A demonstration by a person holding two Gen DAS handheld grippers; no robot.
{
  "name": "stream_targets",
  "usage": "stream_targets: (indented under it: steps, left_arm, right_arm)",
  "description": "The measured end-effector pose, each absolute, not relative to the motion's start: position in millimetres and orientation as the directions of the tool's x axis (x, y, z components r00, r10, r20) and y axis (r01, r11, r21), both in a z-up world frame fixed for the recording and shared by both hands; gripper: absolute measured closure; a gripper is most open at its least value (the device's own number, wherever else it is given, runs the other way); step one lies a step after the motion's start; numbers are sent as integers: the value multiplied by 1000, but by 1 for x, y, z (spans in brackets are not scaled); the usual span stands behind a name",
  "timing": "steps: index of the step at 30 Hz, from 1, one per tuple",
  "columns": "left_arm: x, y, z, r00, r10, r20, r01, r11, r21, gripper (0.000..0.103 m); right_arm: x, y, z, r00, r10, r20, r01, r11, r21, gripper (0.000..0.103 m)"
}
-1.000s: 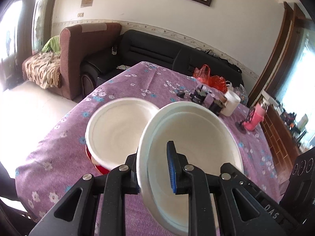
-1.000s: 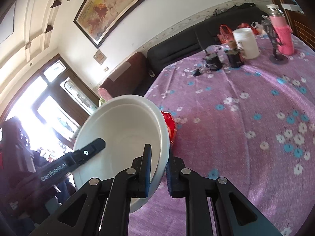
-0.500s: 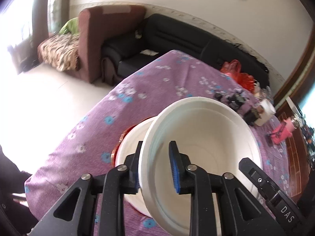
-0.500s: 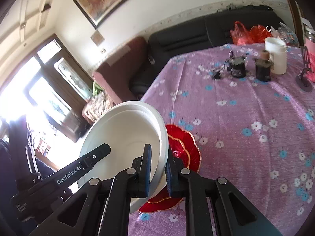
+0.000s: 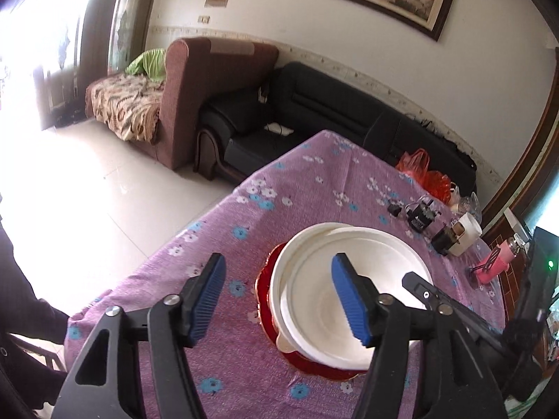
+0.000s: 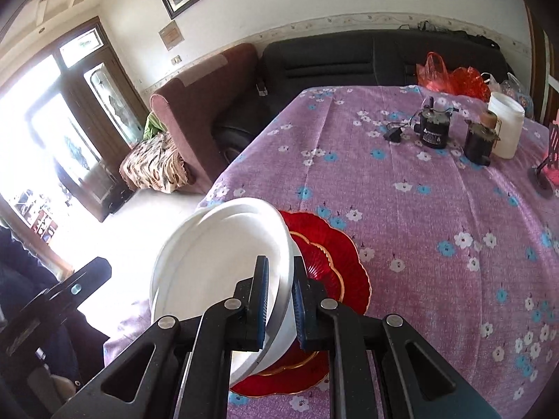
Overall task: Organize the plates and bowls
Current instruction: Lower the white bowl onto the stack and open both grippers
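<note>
My left gripper (image 5: 279, 300) is opening, nothing between its jaws; my right gripper (image 6: 281, 300) pinches, I think, both nested white bowls' (image 6: 223, 255) rims over the red plate (image 6: 328, 255).

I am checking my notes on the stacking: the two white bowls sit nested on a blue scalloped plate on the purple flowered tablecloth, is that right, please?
Not quite: the scalloped plate is red with a gold rim line, not blue, as the right wrist view shows. The rest holds: the white bowls sit nested on it, on the purple flowered tablecloth.
</note>
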State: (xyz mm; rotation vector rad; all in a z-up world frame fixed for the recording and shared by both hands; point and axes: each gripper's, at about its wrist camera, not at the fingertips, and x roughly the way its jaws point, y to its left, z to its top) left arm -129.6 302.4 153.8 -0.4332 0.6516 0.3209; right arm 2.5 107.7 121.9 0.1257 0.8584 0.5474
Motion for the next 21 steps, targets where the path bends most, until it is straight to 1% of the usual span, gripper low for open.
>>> stream_targets:
  steps: [2,3,4,6,10,15,16,17,18,19,21]
  left_arm:
    - [-138,299,157,759,175,-627,-419,869,-265,33]
    - [-141,297,159,763,189,-618,-422,870,-255,32]
    - [-145,296,160,767,203,-608,-426,871,-246,31]
    - [-152,294,162,774,227,-591,-432,872,-231,27]
    - [-157,289,162,781,233,-580,-427,876,-223,27]
    - [-161,286,157,783,214,-584,-420,874,-243,27]
    - [-160,286,157,783,211,-585,-419,874,-246,27]
    - [-161,285,156,783,208,-587,-419,874,-248,27]
    - [-162,285,155,782,208,-587,-419,874,-248,27]
    - [-162,284,155,782,210,-587,-420,874,-246,27]
    - [-163,282,154,781,209,-589,-416,877,-241,27]
  right_arm:
    - [0,106,125,535,519,-667,-414,849,329,81]
    - [-1,105,127,542,522,-659,-413,848,331,71]
    - [-4,102,129,556,523,-647,-408,849,336,58]
    - [-7,93,133,581,524,-623,-396,851,346,45]
    - [-15,77,137,612,519,-597,-384,855,349,45]
    - [-21,66,140,632,510,-584,-377,860,343,45]
    - [-21,69,142,637,498,-588,-384,867,317,49]
    - [-22,73,144,649,479,-591,-387,877,285,57]
    - [-21,76,145,654,465,-597,-387,884,263,78]
    - [-18,79,143,642,469,-606,-388,881,271,86]
    - [-13,84,138,622,472,-625,-387,879,280,87]
